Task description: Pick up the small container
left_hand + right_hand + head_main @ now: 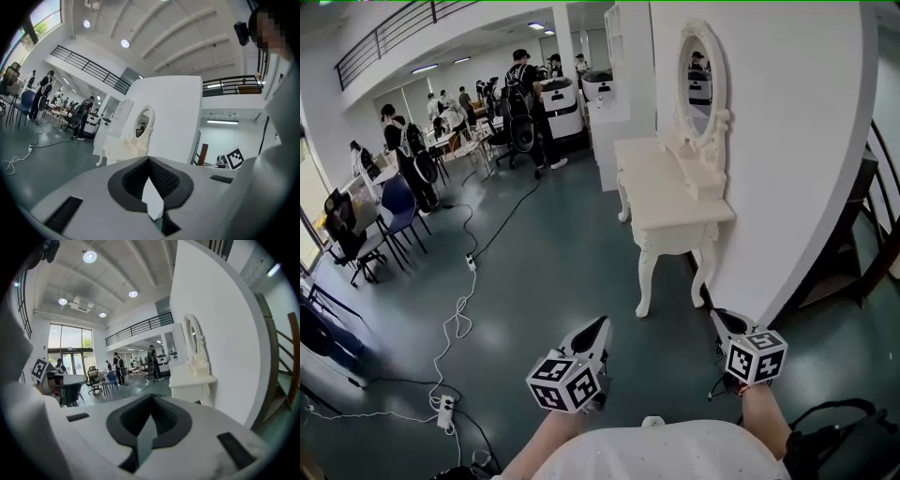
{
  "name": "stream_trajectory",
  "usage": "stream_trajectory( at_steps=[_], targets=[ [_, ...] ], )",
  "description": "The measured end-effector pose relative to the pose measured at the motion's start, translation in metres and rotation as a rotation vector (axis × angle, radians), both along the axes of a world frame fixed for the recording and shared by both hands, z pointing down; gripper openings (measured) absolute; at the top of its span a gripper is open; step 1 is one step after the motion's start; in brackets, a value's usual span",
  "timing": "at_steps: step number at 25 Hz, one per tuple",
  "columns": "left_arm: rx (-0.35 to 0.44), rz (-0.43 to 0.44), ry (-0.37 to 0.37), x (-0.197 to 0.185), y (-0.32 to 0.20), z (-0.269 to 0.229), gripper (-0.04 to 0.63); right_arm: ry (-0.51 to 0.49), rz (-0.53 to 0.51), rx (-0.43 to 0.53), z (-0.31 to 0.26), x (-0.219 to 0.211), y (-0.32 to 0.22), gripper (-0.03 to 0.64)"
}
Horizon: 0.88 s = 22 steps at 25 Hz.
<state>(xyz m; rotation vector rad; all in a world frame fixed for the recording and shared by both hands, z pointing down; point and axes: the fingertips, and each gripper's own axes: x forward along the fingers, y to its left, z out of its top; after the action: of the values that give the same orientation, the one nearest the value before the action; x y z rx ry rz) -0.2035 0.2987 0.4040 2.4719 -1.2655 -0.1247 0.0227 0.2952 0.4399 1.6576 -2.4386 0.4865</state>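
Both arms are held low and close to the body, with the forearms pointing forward over the grey floor (553, 272). The left gripper (599, 327) is in front of the person's waist, and its nose points forward and a little to the right. Its marker cube (565, 382) sits just above the left wrist. The right gripper (721, 321) is well apart from it on the right side. It points forward and slightly left, and its marker cube (757, 356) faces the camera.

In the left gripper view the two dark pads meet at the tip. The jaws are closed together and nothing is between them. The right gripper view shows the same: the jaws are fully closed, they hold nothing, and they touch nothing.

Both grippers point toward a white dressing table (649, 253) that stands against the white wall (787, 141), with an oval mirror (700, 80) above it. The tabletop (661, 187) is well ahead of both grippers. I cannot tell where the small container is, because what lies on the tabletop is too small to make out in any view.
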Motion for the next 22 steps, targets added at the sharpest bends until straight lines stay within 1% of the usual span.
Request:
stream_trajectory(
  at_steps=[3,6,11,14,17,22],
  targets=[
    [0.017,0.018,0.010,0.016,-0.031,-0.012,0.002,0.002,-0.010,0.031,-0.018,0.011,-0.040,-0.002],
    [0.013,0.011,0.018,0.023,-0.057,-0.015,0.001,0.006,-0.042,0.047,-0.026,0.013,-0.069,-0.002],
    [-0.002,-0.009,0.028,0.031,-0.089,-0.006,0.002,-0.014,-0.054,0.025,-0.011,0.024,-0.107,-0.002],
    [-0.021,-0.024,0.032,0.040,-0.105,0.003,0.002,-0.037,-0.059,0.004,0.004,0.036,-0.122,-0.002],
    [-0.035,-0.036,0.047,0.043,-0.117,0.003,0.002,-0.038,-0.061,-0.008,0.011,0.041,-0.133,-0.002],
    [-0.049,-0.053,0.074,0.047,-0.134,-0.003,0.002,-0.017,-0.076,0.013,0.009,0.048,-0.149,-0.002]
  ],
)
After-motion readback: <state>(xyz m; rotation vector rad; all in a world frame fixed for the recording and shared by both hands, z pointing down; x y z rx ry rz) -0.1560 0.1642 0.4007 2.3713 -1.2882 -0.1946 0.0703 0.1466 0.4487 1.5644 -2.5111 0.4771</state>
